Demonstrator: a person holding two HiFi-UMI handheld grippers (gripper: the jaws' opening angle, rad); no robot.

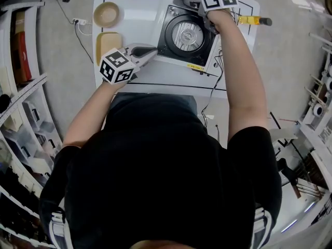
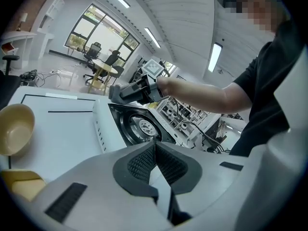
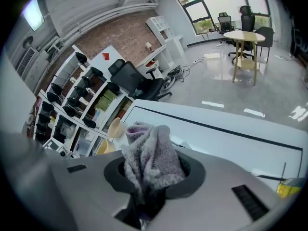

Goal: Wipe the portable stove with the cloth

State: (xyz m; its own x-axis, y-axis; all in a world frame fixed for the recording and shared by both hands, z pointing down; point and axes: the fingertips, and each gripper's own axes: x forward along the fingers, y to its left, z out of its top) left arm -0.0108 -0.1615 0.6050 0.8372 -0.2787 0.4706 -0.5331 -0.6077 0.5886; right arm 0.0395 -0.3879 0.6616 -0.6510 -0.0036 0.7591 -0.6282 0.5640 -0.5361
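The right gripper [image 3: 153, 176] is clenching a bunched grey cloth [image 3: 147, 153], and the fabric is bulging up out of its jaws. In the head view that gripper is hanging over the far left corner of the portable stove [image 1: 188, 35]. Whether the cloth is touching the casing cannot be told from here.

The stove is sitting on the white table [image 1: 155, 79], toward the far right part, with its dark round burner well showing inside the white body.

The left gripper [image 2: 155, 150] is pressing its jaws tight together with nothing between them, and the ribbed pads [image 2: 139, 165] are meeting in a single seam. It is pointing at the stove's near left corner, just beside it, though contact is not clear.

Left of the stove, a tan bowl [image 1: 106, 14] is resting at the table's far left. A yellow square plate [image 1: 108, 43] is lying just on the near side of the bowl. Past the right forearm, a yellow bottle [image 1: 251, 21] is lying on its side near the table's right edge.
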